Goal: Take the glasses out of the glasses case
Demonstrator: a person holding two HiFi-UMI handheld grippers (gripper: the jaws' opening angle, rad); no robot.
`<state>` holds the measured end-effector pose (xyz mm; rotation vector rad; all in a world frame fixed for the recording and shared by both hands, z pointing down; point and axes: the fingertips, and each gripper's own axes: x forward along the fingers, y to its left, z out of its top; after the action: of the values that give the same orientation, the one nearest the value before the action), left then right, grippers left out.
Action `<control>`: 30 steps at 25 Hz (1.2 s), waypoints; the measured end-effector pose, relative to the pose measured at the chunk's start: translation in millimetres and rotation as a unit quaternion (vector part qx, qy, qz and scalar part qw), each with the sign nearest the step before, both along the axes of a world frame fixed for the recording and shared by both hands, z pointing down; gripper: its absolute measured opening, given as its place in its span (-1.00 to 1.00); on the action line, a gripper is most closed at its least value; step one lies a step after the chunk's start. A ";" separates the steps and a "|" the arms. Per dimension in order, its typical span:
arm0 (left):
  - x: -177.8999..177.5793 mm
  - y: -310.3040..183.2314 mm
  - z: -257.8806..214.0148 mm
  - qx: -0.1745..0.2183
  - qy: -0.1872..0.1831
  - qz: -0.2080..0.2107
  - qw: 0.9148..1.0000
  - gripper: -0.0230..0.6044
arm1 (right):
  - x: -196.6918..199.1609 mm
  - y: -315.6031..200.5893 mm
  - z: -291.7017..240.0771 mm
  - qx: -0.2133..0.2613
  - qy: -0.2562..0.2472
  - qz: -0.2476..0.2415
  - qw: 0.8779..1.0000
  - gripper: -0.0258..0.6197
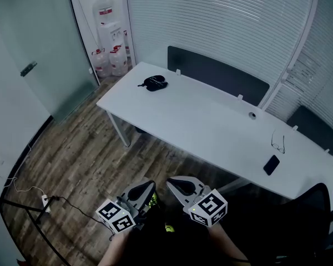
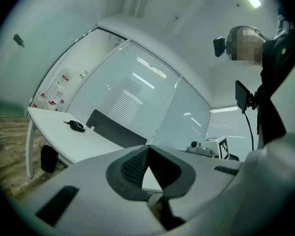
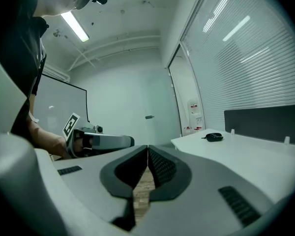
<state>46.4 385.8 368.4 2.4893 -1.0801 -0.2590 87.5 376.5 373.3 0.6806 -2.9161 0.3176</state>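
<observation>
Glasses case (image 1: 154,82), as best the views allow, is the small dark rounded object lying at the far left end of the white tabletop (image 1: 211,126). A short strap or tab trails off its left side. It looks closed, and no glasses show on or in it at this range.

Both tools hang low near the person's body, over the wooden floor (image 1: 72,165) and well apart from the tabletop. The left tool (image 1: 151,184) has its pads pressed together with nothing between them. The right tool (image 1: 172,182) is likewise closed and empty.

The case lies ahead of the tools and off to the left in the head view, so the left tool looks slightly nearer to it. Its long axis seems to run roughly along the tabletop's length, though it is too small to be sure.

Toward the right end lie a thin wire frame (image 1: 277,143), possibly spectacles, and a flat dark rectangle (image 1: 271,164). Both are well apart from the case.
</observation>
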 end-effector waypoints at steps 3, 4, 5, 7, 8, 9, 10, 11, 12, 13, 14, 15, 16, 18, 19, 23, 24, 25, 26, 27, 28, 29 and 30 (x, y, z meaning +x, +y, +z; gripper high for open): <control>-6.4 -20.7 0.0 0.002 0.006 0.007 1.000 -0.91 | -8.8 -17.8 1.0 -0.005 0.005 0.002 1.000 -0.86; -8.4 -29.3 -0.7 0.004 0.006 0.009 1.000 -0.91 | -11.6 -25.5 0.8 -0.005 0.007 0.003 1.000 -0.86; -10.2 -38.5 -1.2 0.006 0.007 0.012 1.000 -0.91 | -14.3 -34.1 0.7 -0.005 0.010 0.006 1.000 -0.86; -14.7 -55.1 -1.4 0.007 0.008 0.019 1.000 -0.91 | -21.1 -49.7 0.4 -0.008 0.015 0.010 1.000 -0.86; -18.1 -62.0 -1.4 0.006 0.007 0.022 1.000 -0.91 | -25.4 -56.0 0.1 -0.010 0.016 0.010 1.000 -0.86; -22.0 -68.9 -1.6 0.006 0.005 0.025 1.000 -0.91 | -30.0 -62.5 -0.4 -0.011 0.018 0.010 1.000 -0.86; -26.2 -76.7 -2.2 0.007 0.004 0.027 1.000 -0.91 | -34.6 -69.9 -0.9 -0.012 0.019 0.011 1.000 -0.86; -30.1 -85.2 -3.0 0.007 0.003 0.028 1.000 -0.91 | -38.8 -78.3 -1.3 -0.013 0.021 0.011 1.000 -0.86; -33.8 -93.9 -3.9 0.008 0.004 0.029 1.000 -0.91 | -42.7 -87.0 -1.5 -0.014 0.021 0.012 1.000 -0.86; -37.6 -102.3 -4.7 0.008 0.006 0.030 1.000 -0.91 | -46.6 -95.5 -1.7 -0.016 0.022 0.012 1.000 -0.86; -41.7 -110.5 -5.4 0.008 0.008 0.030 1.000 -0.91 | -50.8 -103.5 -2.2 -0.018 0.021 0.011 1.000 -0.86; -46.1 -118.5 -6.0 0.008 0.010 0.030 0.999 -0.91 | -55.4 -111.4 -2.7 -0.019 0.021 0.010 1.000 -0.86; -50.7 -126.2 -6.1 0.006 0.012 0.030 0.999 -0.91 | -60.0 -119.2 -3.0 -0.019 0.022 0.010 1.000 -0.86; -59.4 -140.8 -6.2 0.003 0.015 0.033 0.999 -0.91 | -68.9 -134.7 -3.9 -0.019 0.026 0.011 0.999 -0.86; -63.9 -147.9 -6.6 0.002 0.017 0.035 0.999 -0.91 | -73.8 -142.6 -5.1 -0.018 0.028 0.012 0.999 -0.86; -80.5 -174.9 -9.6 0.001 0.019 0.042 0.999 -0.91 | -92.6 -173.1 -10.6 -0.013 0.035 0.016 0.999 -0.86; -83.0 -182.1 -10.7 0.003 0.019 0.044 0.999 -0.91 | -95.6 -181.1 -11.1 -0.012 0.036 0.018 0.999 -0.86; -84.9 -189.0 -11.8 0.005 0.018 0.048 0.999 -0.91 | -98.3 -188.5 -11.6 -0.011 0.037 0.020 0.999 -0.86; -86.5 -195.7 -13.0 0.008 0.017 0.052 0.998 -0.91 | -101.1 -195.5 -12.4 -0.009 0.037 0.022 0.999 -0.86; -87.8 -202.4 -14.1 0.010 0.017 0.056 0.998 -0.91 | -104.2 -202.4 -13.2 -0.006 0.038 0.023 0.999 -0.86; -89.1 -209.1 -14.8 0.012 0.018 0.062 0.998 -0.91 | -107.4 -209.3 -13.5 -0.004 0.039 0.024 0.999 -0.86; -90.3 -215.5 -15.3 0.013 0.019 0.067 0.998 -0.91 | -110.4 -215.7 -13.1 -0.004 0.039 0.025 0.999 -0.86; -91.4 -221.1 -15.6 0.014 0.019 0.071 0.997 -0.91 | -113.0 -221.4 -12.3 -0.003 0.040 0.027 0.999 -0.86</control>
<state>-45.0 164.7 352.8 2.5612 -0.8849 -0.2805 -25.5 155.1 361.0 0.7539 -2.8241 0.2990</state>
